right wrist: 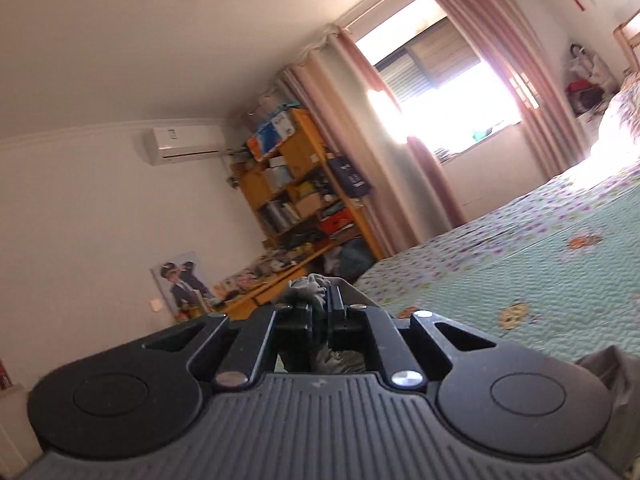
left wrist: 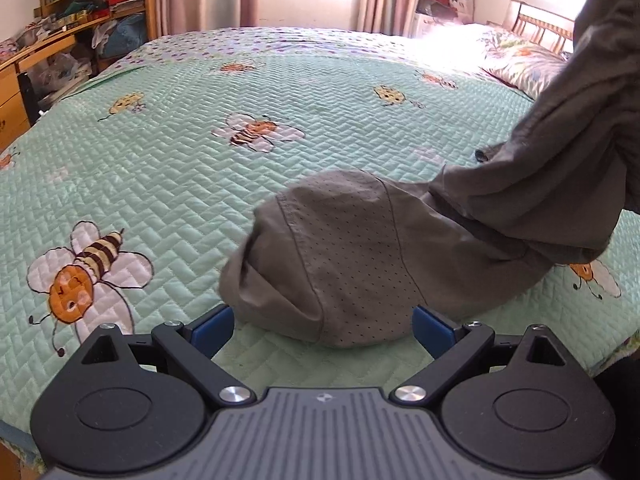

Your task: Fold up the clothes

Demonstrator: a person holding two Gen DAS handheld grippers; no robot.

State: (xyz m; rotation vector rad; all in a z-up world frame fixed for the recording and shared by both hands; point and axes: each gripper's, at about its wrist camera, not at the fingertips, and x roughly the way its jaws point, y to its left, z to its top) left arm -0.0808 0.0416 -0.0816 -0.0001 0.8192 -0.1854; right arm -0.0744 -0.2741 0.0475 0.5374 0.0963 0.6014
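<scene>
A grey-green garment [left wrist: 352, 256] with perforated fabric lies partly on the bed, its lower end bunched in front of my left gripper [left wrist: 322, 324]. The left gripper is open, its blue pads on either side of the bunched end, not closed on it. The rest of the garment rises up to the right [left wrist: 592, 100], hanging in the air. My right gripper [right wrist: 320, 304] is shut on a bunch of the same grey fabric [right wrist: 308, 284] and is raised and tilted above the bed. More of the cloth hangs below it [right wrist: 612, 368].
The bed carries a mint-green quilted cover with bee prints [left wrist: 200, 152]. A pillow [left wrist: 520, 60] and wooden headboard [left wrist: 540, 20] are at the far right. Wooden shelves and a desk [left wrist: 80, 12] stand to the left. A window with pink curtains [right wrist: 452, 92] is beyond the bed.
</scene>
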